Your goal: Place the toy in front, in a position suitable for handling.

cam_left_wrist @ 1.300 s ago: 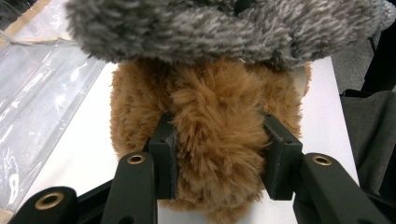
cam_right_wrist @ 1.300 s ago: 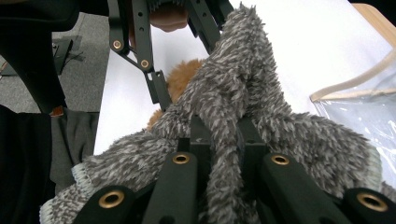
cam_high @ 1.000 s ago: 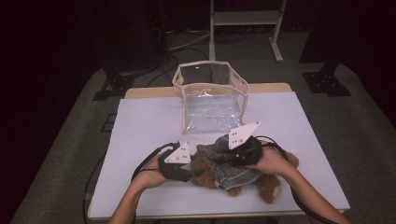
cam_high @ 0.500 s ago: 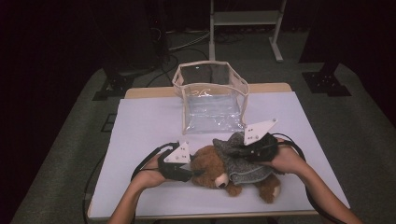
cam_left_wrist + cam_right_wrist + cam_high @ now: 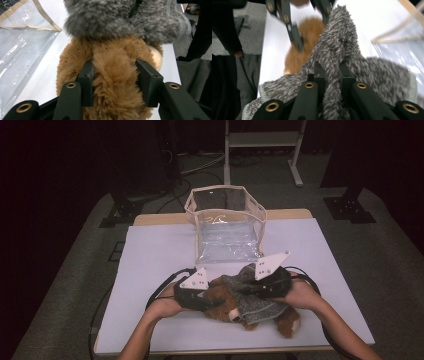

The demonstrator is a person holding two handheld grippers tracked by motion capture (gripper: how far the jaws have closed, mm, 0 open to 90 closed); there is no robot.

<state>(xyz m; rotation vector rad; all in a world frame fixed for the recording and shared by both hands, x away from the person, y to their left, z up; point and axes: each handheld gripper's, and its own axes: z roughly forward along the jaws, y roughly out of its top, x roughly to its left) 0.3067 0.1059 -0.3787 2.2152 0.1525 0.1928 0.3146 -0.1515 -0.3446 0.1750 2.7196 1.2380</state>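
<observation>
Left gripper [image 5: 113, 80] clamps the brown plush toy [image 5: 222, 302] lying on the table [image 5: 150, 260]; right gripper [image 5: 331, 72] pinches its grey knit sweater [image 5: 342, 42]. Best pull the knit steadily along the body, anchoring the plush firmly.

Left gripper [image 5: 200, 301] jaws pinch brown plush between their pads; right gripper [image 5: 250, 290] jaws clamp grey fuzzy fabric, forearms converging inward.
</observation>
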